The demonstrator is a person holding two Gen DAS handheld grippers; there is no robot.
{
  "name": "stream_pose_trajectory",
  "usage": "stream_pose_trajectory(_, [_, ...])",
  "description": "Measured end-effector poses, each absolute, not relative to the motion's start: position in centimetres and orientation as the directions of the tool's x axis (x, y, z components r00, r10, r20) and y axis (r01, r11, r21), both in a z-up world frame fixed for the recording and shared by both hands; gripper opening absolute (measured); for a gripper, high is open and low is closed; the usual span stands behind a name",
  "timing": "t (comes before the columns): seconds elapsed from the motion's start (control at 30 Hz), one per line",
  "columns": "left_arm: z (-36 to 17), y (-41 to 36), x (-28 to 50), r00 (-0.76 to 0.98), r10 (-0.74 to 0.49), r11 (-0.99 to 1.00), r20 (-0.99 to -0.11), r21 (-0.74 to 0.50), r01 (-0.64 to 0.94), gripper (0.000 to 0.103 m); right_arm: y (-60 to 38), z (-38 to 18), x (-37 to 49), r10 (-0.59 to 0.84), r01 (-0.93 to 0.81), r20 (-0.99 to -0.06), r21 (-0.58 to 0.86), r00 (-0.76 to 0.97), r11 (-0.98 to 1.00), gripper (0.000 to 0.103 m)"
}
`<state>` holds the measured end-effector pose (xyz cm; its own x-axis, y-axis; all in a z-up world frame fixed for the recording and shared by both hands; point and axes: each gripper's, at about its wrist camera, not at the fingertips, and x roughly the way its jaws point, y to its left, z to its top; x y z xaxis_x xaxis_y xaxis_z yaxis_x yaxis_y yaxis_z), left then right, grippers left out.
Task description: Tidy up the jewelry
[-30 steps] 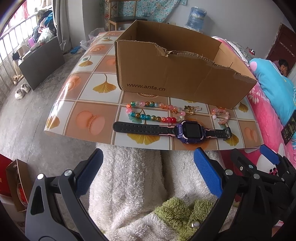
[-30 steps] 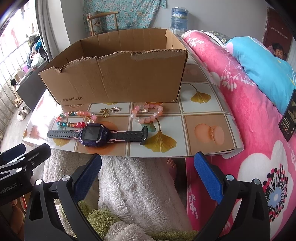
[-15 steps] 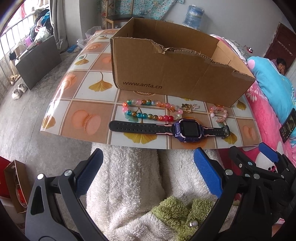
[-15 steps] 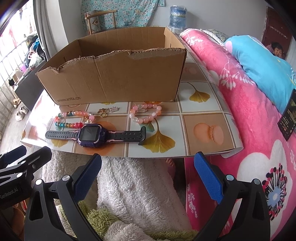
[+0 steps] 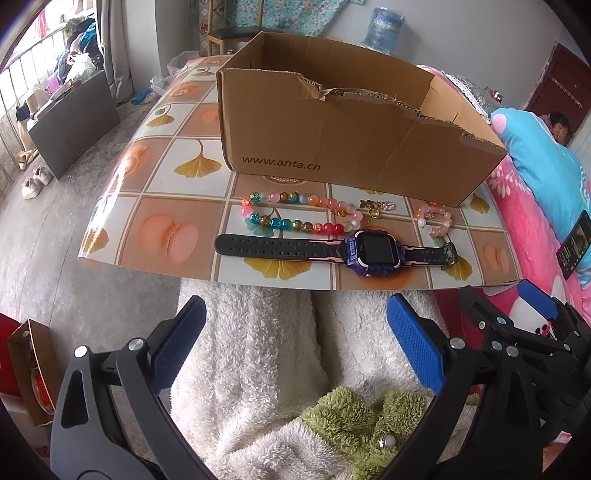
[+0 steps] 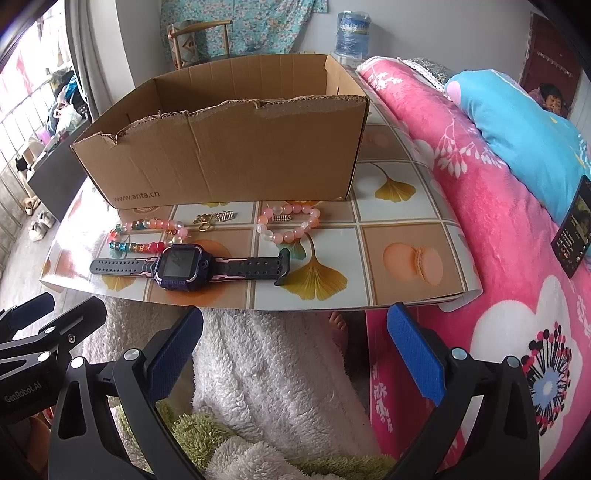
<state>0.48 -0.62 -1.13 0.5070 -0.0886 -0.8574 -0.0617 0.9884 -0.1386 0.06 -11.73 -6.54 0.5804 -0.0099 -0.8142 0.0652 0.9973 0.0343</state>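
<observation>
A purple watch [image 5: 373, 253] with a black strap lies near the table's front edge; it also shows in the right wrist view [image 6: 180, 266]. Behind it lie a multicoloured bead string [image 5: 295, 212] [image 6: 147, 236], a small gold charm [image 5: 376, 207] [image 6: 214, 218] and a pink bead bracelet [image 5: 434, 221] [image 6: 290, 225]. An open cardboard box [image 5: 332, 147] [image 6: 229, 162] stands behind them. My left gripper [image 5: 295, 343] and right gripper [image 6: 293, 347] are both open and empty, held below the table's front edge over a white fleece.
The table has a tiled ginkgo-pattern cloth [image 5: 162, 236] [image 6: 413, 258]. A pink floral bed cover [image 6: 498, 221] lies to the right with a phone [image 6: 570, 240] on it. White fleece [image 5: 258, 369] covers the lap below. A chair and water jug [image 6: 351, 33] stand behind.
Both grippers have moved slightly toward the table, so the jewelry and box appear a little nearer and higher. Both stay open. Nothing on the table has moved.
</observation>
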Motion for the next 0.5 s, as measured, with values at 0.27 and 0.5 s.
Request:
stream_pose_trajectory(0.27, [-1.23,-0.47,0.5,0.504,-0.086,0.989,-0.86,-0.136,-0.064,0.095,-11.72,-6.62,0.08,-0.007,0.064,-0.816,0.037,0.578,0.997,0.098])
stream_pose_trajectory(0.5, [-1.24,-0.45,0.49,0.504,-0.085,0.989,-0.86,-0.135,-0.064,0.095,-11.58,-6.65,0.03,-0.006,0.063,-0.816,0.037,0.578,0.997,0.098])
